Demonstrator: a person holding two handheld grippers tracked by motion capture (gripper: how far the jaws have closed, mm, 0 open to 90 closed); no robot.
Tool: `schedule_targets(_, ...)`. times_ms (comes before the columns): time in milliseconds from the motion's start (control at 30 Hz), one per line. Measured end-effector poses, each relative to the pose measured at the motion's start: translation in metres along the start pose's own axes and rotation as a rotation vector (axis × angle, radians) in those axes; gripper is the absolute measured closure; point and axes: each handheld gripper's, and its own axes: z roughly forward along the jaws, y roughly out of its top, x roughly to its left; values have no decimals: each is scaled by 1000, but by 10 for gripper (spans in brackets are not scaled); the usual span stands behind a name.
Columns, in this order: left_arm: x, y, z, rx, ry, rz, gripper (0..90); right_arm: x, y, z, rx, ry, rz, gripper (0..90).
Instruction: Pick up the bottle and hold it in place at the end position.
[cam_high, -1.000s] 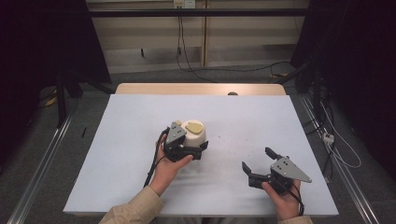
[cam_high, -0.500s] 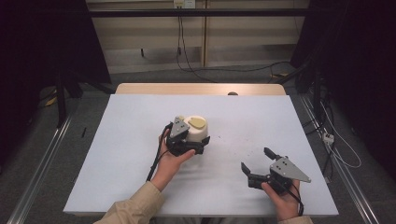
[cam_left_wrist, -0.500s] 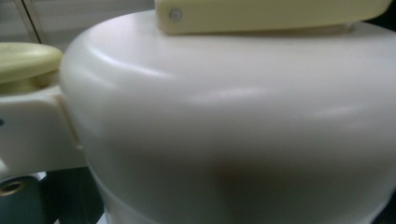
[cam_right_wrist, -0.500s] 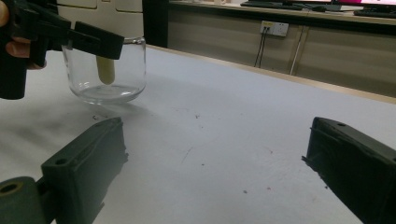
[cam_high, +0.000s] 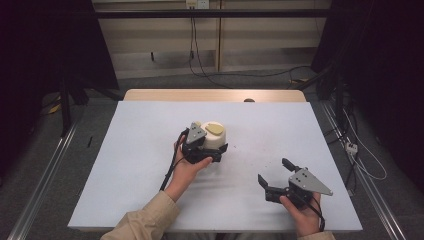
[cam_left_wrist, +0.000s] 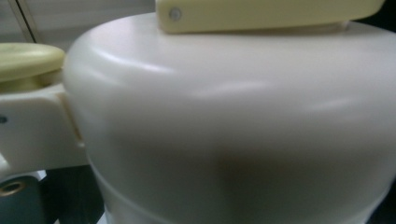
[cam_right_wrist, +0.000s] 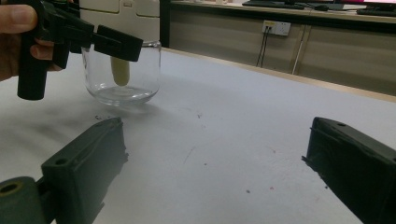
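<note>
High view puts my left gripper near the middle of the bench, pressed up against the near side of the jar, a white-lidded thing with a pale yellow knob on top. Its jaws reach along the jar's lower sides, one on each flank, so the jar sits between them; whether they actually clamp the glass I cannot tell. Left gripper view has the white lid right up against the lens, a yellow bar across the top and a yellow knob at the left edge. Right gripper view looks across the bench at the same jar: clear glass body standing upright on the white surface, a pale yellow piece hanging inside it, and the left gripper crossing in front of its upper part with a thumb on the handle. My right gripper rests near the bench's near right corner, well apart from the jar, jaws spread wide with nothing but bare bench between them.
</note>
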Motion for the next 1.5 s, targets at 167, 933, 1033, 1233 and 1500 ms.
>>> schedule_targets(167, 2, 0, 2, -9, 10, -3, 52, 0, 0, 0, -1, 1, 2, 36)
schedule_targets(933, 9, 4, 16, -6, 11, -11, 52, 0, -1, 0, 0, 11, 0, 36)
schedule_targets(1033, 10, 4, 17, -5, 12, -12, 52, 0, -1, 0, 0, 4, 5, 36)
schedule_targets(1233, 12, 1, 19, 0, 22, -17, 52, 0, -1, 0, -1, 8, 6, 36)
schedule_targets(1500, 14, -2, 23, 14, 33, -19, 52, 0, -1, 0, 0, 8, 6, 36)
